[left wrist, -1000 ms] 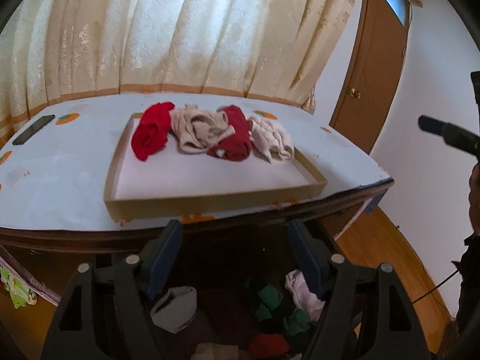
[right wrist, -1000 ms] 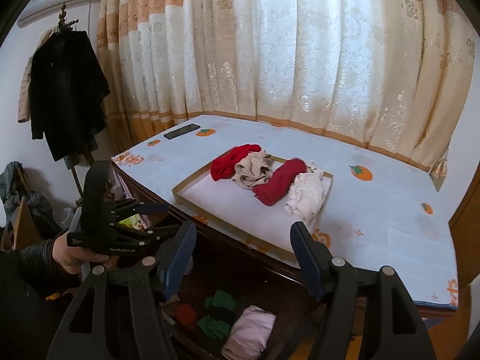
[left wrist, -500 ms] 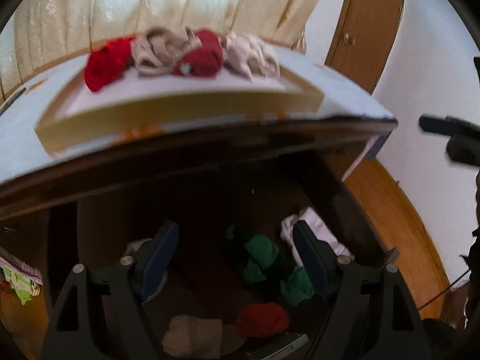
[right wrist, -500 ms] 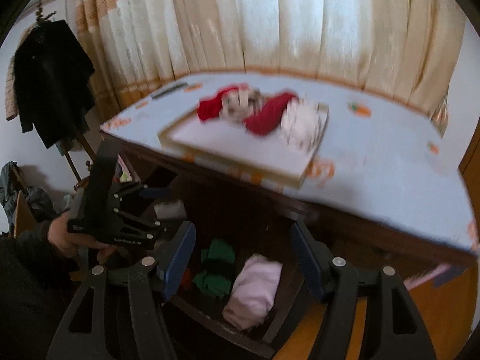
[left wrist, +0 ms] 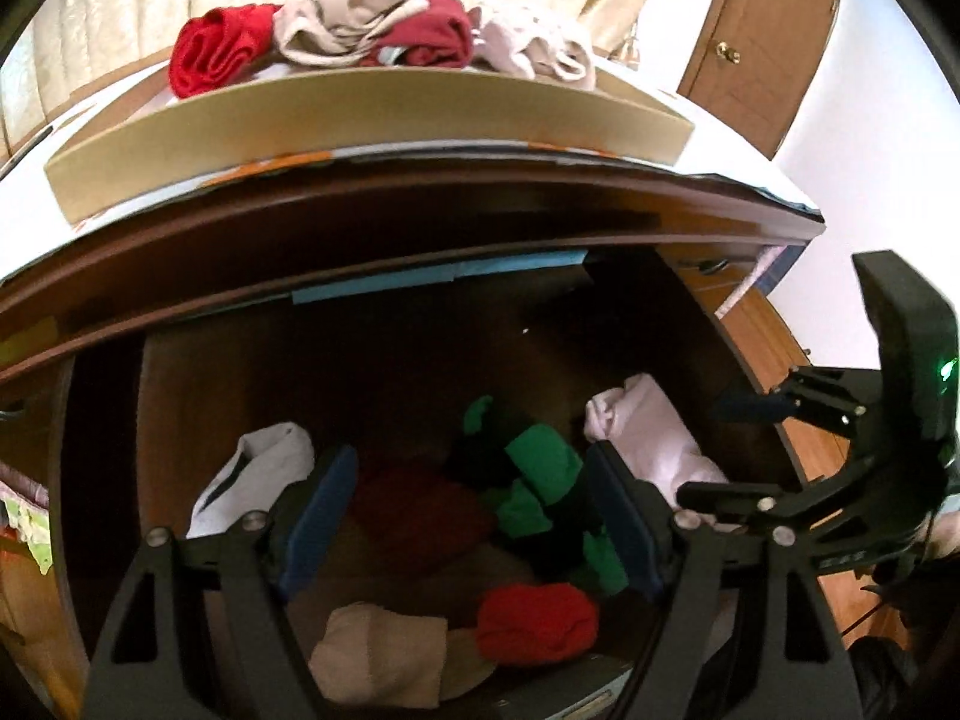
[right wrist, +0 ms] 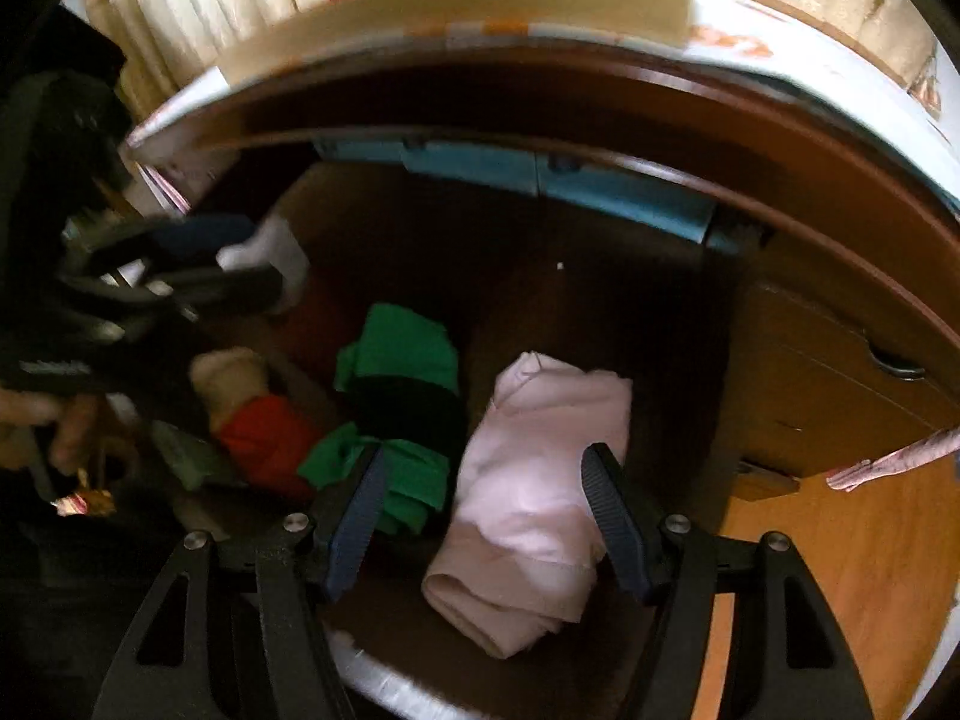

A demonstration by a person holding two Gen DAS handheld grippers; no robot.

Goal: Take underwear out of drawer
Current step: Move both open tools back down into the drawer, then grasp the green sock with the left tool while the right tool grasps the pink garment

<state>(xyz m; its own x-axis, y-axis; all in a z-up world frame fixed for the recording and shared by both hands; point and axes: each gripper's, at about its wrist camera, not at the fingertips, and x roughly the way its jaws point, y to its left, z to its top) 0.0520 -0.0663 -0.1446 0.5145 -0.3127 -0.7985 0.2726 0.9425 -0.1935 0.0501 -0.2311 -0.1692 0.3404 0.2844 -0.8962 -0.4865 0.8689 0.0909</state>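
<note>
Black-framed, both tools tilt steeply down into the open drawer [left wrist: 150,408]. The left tool [left wrist: 468,516] has just been opening; its jaws stand apart over a dark red piece, nothing clamped. The right tool [right wrist: 480,516] hangs with jaws apart above the pale pink underwear [right wrist: 540,468], not pressing it. Rolled green, red and beige pieces lie near it. Above, the desk [left wrist: 420,204] carries a cardboard tray [left wrist: 360,126] of clothes. Shadow hides the drawer's back.

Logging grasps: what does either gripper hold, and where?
Nothing. The left gripper and right gripper are open above the drawer.
</note>
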